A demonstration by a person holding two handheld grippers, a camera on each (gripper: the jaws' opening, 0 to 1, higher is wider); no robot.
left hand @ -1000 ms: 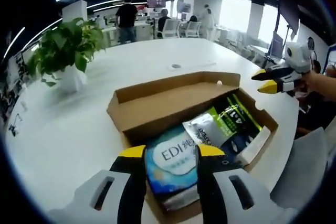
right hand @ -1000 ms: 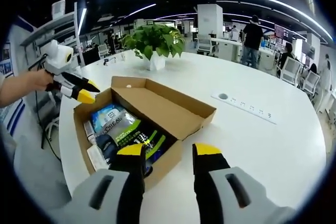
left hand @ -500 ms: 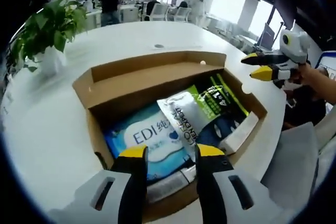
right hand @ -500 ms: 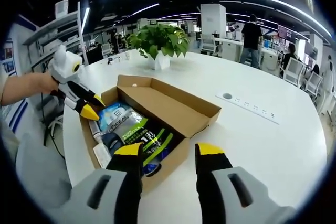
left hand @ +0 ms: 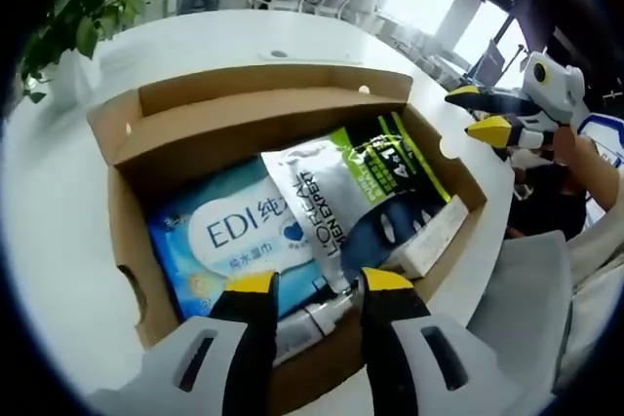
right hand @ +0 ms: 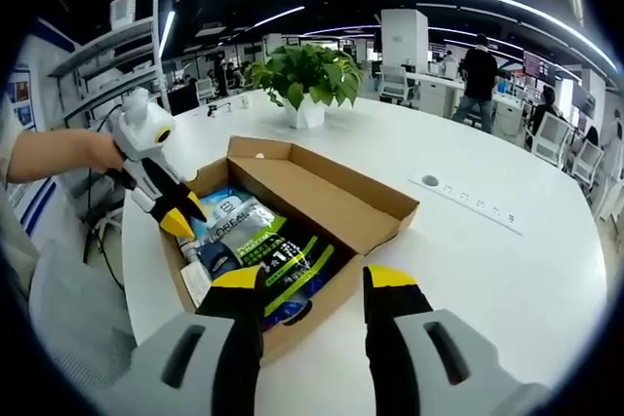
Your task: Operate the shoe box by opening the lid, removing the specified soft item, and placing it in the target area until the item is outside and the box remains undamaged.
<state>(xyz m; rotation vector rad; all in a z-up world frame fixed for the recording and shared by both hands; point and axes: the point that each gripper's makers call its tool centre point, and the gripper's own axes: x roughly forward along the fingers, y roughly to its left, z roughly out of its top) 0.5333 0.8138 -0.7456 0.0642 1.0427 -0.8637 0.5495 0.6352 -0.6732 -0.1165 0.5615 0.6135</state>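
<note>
Broad white counter (right hand: 507, 270) beneath everything, curved at its edge. On it, open cardboard shoe box (left hand: 127, 241) (right hand: 361, 204), lid folded back along the far side. Beyond the box on the counter, a leafy potted plant (right hand: 304, 80) (left hand: 83, 7) in a white pot, well apart from the box, and a flat grey socket strip (right hand: 468, 204) lying to one side of it.

Inside the box, packed close: blue-and-white soft pack (left hand: 234, 241) lettered "EDI", flat against the box floor; overlapping its edge, a silver-white pouch (left hand: 327, 207) (right hand: 239, 226); touching that, a dark pouch with bright green print (left hand: 395, 168) (right hand: 283, 265); along the box's near wall, a slim white carton (left hand: 434, 241) and a small tube (left hand: 312, 319), partly hidden.

Left hand-held gripper (left hand: 312, 284) (right hand: 180, 221) lowered to the box's near edge, yellow-tipped jaws parted with nothing between them, poised over the seam where the soft pack meets the silver-white pouch; gripped by a person's hand (right hand: 93, 148).

Right hand-held gripper (right hand: 312, 282) (left hand: 483, 114) held off beside the box, clear of it, jaws standing apart and empty.
</note>
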